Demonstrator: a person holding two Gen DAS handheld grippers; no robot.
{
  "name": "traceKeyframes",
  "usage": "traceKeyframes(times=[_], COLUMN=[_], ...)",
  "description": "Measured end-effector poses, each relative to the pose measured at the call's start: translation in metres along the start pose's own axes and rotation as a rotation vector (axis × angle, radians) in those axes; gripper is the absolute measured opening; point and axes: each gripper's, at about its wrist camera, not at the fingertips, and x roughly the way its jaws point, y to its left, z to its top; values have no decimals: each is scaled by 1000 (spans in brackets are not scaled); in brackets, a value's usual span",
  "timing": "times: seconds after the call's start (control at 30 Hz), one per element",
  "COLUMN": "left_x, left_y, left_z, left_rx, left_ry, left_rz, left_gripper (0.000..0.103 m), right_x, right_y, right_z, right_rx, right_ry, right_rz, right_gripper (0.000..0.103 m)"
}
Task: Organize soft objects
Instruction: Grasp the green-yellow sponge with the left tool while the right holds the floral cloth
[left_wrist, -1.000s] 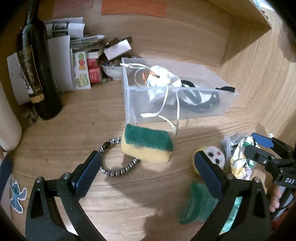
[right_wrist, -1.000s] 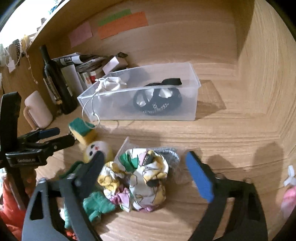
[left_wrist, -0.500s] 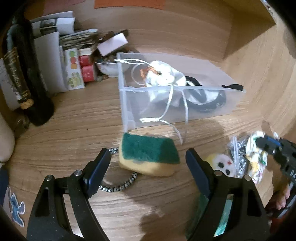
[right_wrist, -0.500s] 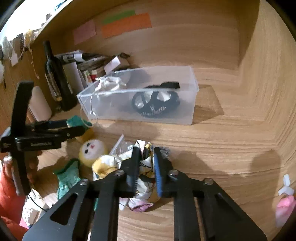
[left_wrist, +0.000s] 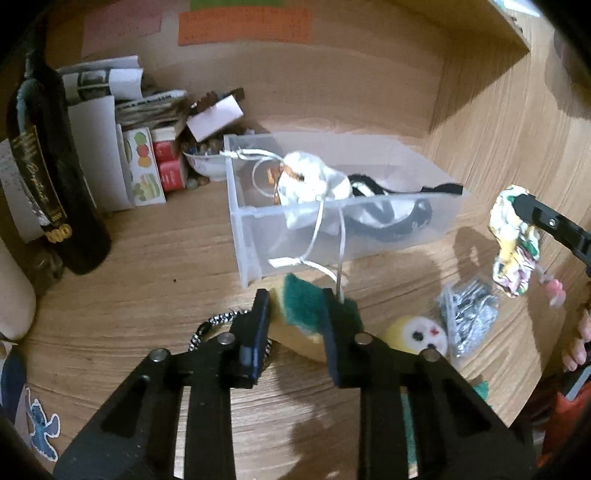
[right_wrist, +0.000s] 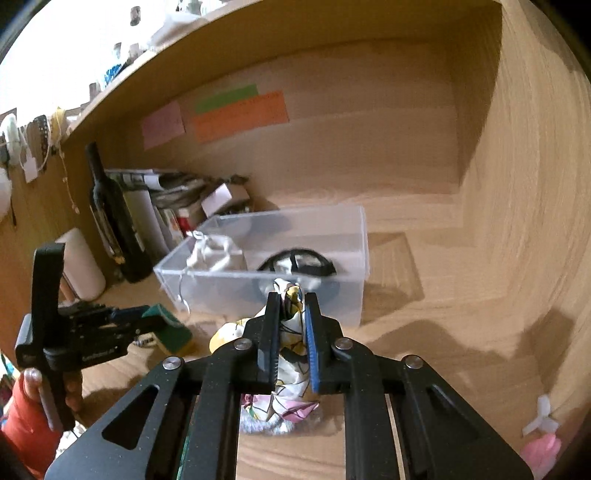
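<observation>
My left gripper (left_wrist: 295, 306) is shut on a green and yellow sponge (left_wrist: 306, 314), just in front of the clear plastic bin (left_wrist: 347, 221). The sponge also shows in the right wrist view (right_wrist: 170, 325). My right gripper (right_wrist: 290, 306) is shut on a patterned cloth scrunchie (right_wrist: 290, 369) and holds it lifted above the desk, in front of the bin (right_wrist: 354, 258). The scrunchie hangs at the right of the left wrist view (left_wrist: 513, 236). The bin holds a white drawstring pouch (left_wrist: 310, 181) and a black and white item (left_wrist: 388, 218).
A yellow plush ball with a face (left_wrist: 417, 332), a silvery bag (left_wrist: 465, 314) and a green cloth (left_wrist: 480, 391) lie on the desk. A black-white cord (left_wrist: 207, 328) lies under the sponge. A wine bottle (left_wrist: 48, 177), boxes (left_wrist: 147, 166) and a bowl (left_wrist: 203, 162) stand at back left.
My left gripper moved forward and closed on the sponge. My right gripper closed on the scrunchie and lifted it off the desk toward the bin.
</observation>
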Motion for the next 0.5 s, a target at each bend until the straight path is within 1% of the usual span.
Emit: traceKeyframes(times=[0.1,0.17,0.2,0.23,0.27,0.3,0.33,0.5], left_x=[-5,-5,-4,-2,-1,1,2,15], left_y=[-1,-4,-7,-8,-9,-10,-11,-16], left_z=[1,-1,-4,-6,-7,-10,-11,-15], left_rx=[-1,11,16,22,26,29,30,42], left_ry=[-3,13,28,41,49,52,50,99], left_rz=[-4,-8,-1,-1,-4,6,16,-1], left_gripper=[24,25,28,36,53,63,75,76], right_x=[0,0,1,1,2,2,2,2], right_y=[1,2,2,2,2,1,1,-3], right_z=[6,8,8,8,8,8,8,6], right_rx=[-8,-11,-11,-9,-7,-5,-3,3], right_ry=[-17,-21,-21,-23,-22,-20,-17,-7], right_rz=[8,10,11,9,9,10,11,8], right_gripper=[11,11,11,11,11,11,11,11])
